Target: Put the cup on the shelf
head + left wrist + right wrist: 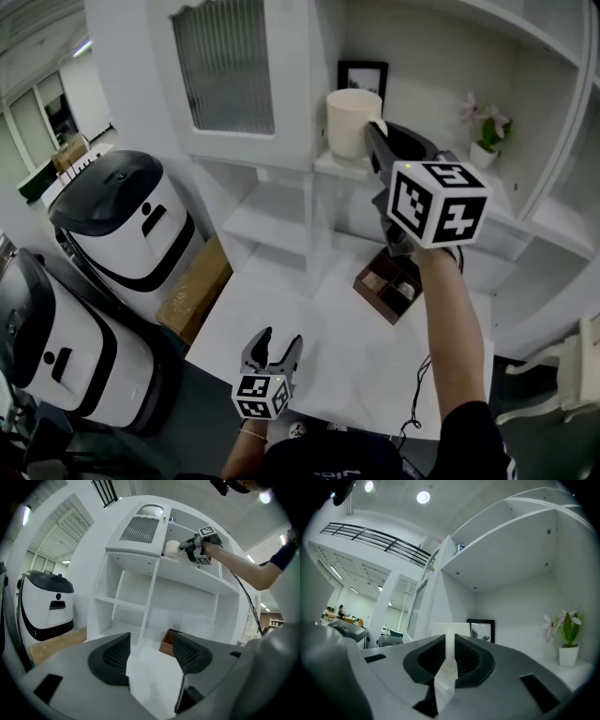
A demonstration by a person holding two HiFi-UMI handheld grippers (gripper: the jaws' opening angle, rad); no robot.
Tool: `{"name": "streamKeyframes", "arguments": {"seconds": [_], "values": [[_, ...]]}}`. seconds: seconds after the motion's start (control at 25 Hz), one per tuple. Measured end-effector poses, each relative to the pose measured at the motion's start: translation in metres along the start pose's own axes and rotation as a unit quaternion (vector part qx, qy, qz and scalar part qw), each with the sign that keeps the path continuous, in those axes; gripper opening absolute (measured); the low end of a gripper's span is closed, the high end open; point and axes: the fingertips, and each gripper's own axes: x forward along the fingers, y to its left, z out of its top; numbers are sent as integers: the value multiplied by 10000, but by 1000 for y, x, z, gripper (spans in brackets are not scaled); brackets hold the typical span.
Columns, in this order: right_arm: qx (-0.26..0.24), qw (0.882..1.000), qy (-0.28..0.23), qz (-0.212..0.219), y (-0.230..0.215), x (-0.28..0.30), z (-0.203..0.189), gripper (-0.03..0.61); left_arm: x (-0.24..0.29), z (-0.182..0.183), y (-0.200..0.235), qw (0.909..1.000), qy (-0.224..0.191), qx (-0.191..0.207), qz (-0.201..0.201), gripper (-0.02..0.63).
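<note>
The right claw [375,131] is pinched nearly shut on the wall of the cup [353,122], which sits just ahead of it over the shelf [339,167] edge. I can't tell whether the base rests there. I'd ease it down level and let go only once it sits flat. The frame [364,75] stands close beyond the claw, and the plant [486,129] is well off to its right. The left claw [272,352] hangs open and empty, far below.
</note>
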Motion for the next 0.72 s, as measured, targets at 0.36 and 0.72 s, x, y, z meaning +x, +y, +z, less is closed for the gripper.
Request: {"name": "streamKeyframes", "arguments": {"seconds": [0.36,0.72], "values": [[128,9986,475,-173,-14,22,-13,51,0,6,5,9999,-100,-33,74,281],[235,9953,935,-69,-19,43,-21,54,-2,7,7,9999,-110,-8,98,281]]}}
